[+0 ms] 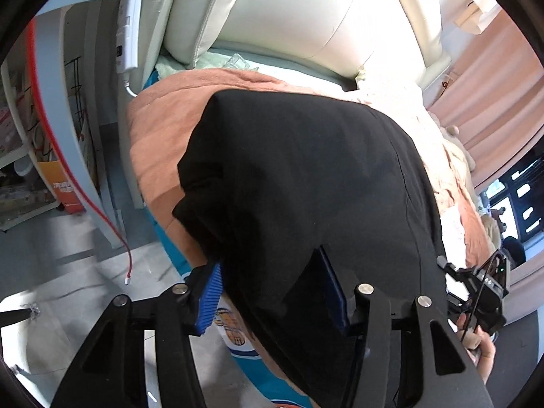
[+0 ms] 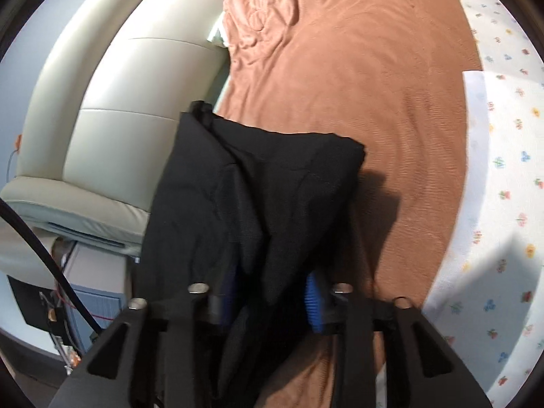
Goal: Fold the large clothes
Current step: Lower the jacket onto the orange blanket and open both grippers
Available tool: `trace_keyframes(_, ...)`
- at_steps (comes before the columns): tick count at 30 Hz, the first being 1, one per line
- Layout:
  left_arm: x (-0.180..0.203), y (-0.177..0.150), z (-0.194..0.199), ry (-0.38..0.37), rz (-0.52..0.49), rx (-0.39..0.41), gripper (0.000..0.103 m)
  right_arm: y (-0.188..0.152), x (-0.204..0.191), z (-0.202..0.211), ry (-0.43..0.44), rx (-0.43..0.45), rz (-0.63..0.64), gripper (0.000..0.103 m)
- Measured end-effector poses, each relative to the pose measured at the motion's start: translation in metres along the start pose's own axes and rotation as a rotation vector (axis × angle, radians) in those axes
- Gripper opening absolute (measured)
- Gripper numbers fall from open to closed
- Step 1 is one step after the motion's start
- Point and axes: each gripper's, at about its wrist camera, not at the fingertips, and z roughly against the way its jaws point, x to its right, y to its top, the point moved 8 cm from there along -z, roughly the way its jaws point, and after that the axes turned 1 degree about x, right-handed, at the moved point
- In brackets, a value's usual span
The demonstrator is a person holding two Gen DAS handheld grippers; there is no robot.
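Observation:
A large black garment (image 1: 299, 183) is spread over the brown blanket (image 1: 159, 129) on the bed. My left gripper (image 1: 272, 292) has its blue-padded jaws wide apart around the garment's near edge; the cloth drapes between them and I cannot tell if it is pinched. In the right wrist view the same black garment (image 2: 244, 197) hangs bunched over my right gripper (image 2: 272, 295), whose blue pads stand apart with a thick fold of cloth between them. The right gripper also shows at the right edge of the left wrist view (image 1: 476, 292), held by a hand.
A cream padded headboard (image 1: 299, 10) stands behind the bed. A white floral sheet (image 2: 503, 176) lies beside the brown blanket (image 2: 357, 68). A white shelf frame with a red cord (image 1: 68, 156) stands left of the bed over a tiled floor. Pink curtains (image 1: 493, 85) hang at right.

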Motion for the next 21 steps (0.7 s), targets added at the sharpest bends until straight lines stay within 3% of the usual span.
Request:
trace_keyframes(7, 0.003, -0.012, 0.018, 0.015, 0.035, 0.015, 0.054, -0.012, -0.013, 0.032, 0.008, 0.019, 0.033, 0.065)
trace_keyframes(9, 0.009, -0.015, 0.027, 0.022, 0.009, 0.028, 0.054, -0.018, -0.018, 0.046, -0.007, 0.023, 0.059, 0.066)
trace_keyframes(12, 0.020, -0.022, 0.042, 0.048, -0.019, 0.039, 0.054, -0.023, -0.022, 0.068, -0.019, 0.047, 0.091, 0.082)
trace_keyframes(17, 0.046, -0.033, 0.072, 0.075, -0.109, 0.059, 0.054, -0.040, -0.019, 0.119, -0.026, 0.117, 0.120, 0.084)
trace_keyframes(18, 0.052, -0.035, 0.077, 0.070, -0.121, 0.060, 0.056, -0.044, -0.018, 0.129, -0.025, 0.126, 0.123, 0.085)
trace_keyframes(20, 0.064, -0.039, 0.088, 0.058, -0.141, 0.071, 0.071, -0.051, -0.021, 0.147, -0.022, 0.155, 0.141, 0.088)
trace_keyframes(21, 0.071, -0.041, 0.094, 0.046, -0.151, 0.083, 0.086, -0.054, -0.023, 0.155, -0.021, 0.165, 0.153, 0.092)
